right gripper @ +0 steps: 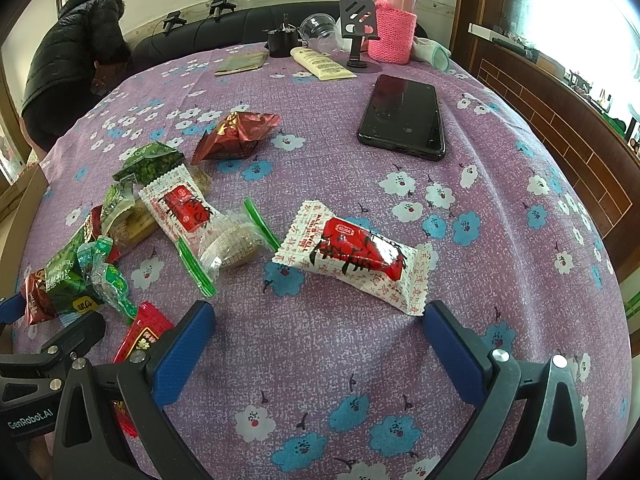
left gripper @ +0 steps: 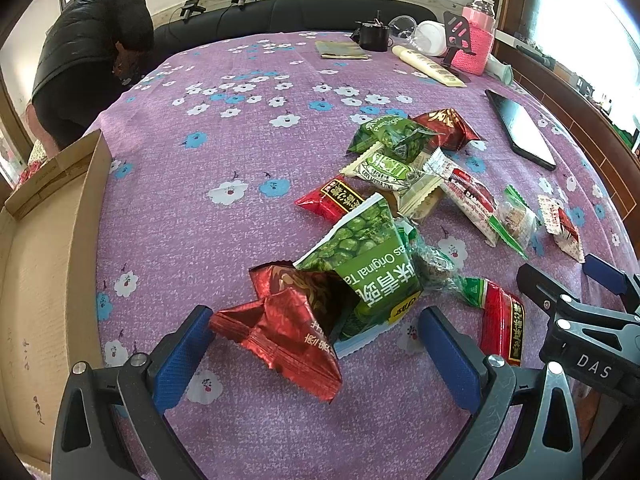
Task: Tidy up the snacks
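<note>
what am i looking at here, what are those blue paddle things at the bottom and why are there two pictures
Each picture comes from a fisheye camera on a hand-held gripper that a person carries, one per hand. The blue paddles are its two fingers. The left hand-held gripper is open around a red foil packet and a green pea packet, gripping nothing. The right hand-held gripper is open just short of a white and red candy packet. More snacks lie scattered on the purple flowered cloth, with a black phone and a pink flask farther back. A cardboard box waits at the left.
</note>
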